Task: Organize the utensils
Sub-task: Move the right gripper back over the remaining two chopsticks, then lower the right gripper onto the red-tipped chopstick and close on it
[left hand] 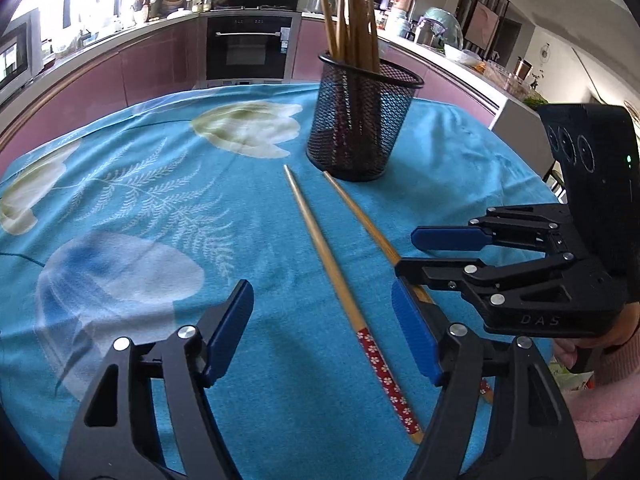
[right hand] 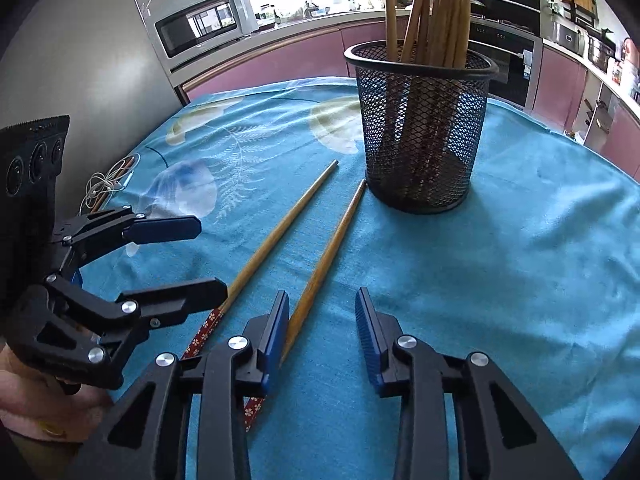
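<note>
Chopsticks: two bamboo chopsticks point(left hand: 332, 264) with red floral handles lie on the blue cloth point(left hand: 160, 200), tips toward 12 o'clock
Holder: black mesh holder point(left hand: 360, 120) of chopsticks, 12 o'clock
Writing: "DAS" on right gripper point(left hand: 404, 264)
Left gripper point(left hand: 320, 336): parted, straddling one chopstick, empty
Right gripper: parted, empty
Hidden: handle ends behind fingers

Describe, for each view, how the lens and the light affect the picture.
Left wrist view: fisheye bends the counter line, dark corners, window glare at upper left, mesh holder sharp. Right wrist view: the same curving; the window behind is blown out, soft shadow beside the holder.
</note>
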Available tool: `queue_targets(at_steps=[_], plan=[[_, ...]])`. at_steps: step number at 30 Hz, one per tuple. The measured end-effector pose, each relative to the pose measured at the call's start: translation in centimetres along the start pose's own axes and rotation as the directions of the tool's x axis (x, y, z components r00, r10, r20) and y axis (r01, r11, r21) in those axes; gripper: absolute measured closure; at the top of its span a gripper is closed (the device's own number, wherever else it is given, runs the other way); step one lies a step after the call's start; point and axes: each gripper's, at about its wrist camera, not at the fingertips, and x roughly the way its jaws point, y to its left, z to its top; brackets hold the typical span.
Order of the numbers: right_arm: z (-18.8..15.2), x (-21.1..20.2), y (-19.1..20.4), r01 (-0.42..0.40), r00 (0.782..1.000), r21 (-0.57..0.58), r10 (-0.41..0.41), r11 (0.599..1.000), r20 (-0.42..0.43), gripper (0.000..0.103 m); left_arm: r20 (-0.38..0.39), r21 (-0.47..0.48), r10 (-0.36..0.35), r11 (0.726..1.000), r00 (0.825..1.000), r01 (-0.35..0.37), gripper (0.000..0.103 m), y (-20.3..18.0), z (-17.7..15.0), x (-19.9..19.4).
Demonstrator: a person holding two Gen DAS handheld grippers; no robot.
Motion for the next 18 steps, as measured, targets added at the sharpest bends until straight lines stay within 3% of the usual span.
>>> queue_targets(at_steps=[2,18], plan=[[-0.08,-0.11,-0.18,-0.003,1.0,0.005,0.003,1.0,0.0,0.072,-0.022,0.009,-0.009,1.0,1.0,0.009,0.048,-0.5,-0.02,0.55],[-0.01,-0.09,-0.31,0.003,1.0,-0.005,-0.003,1.0,-0.002,0.072,-0.045,-0.037,-0.004,0.999,0.999,0.002,0.082,-0.27,-0.06,1.25]])
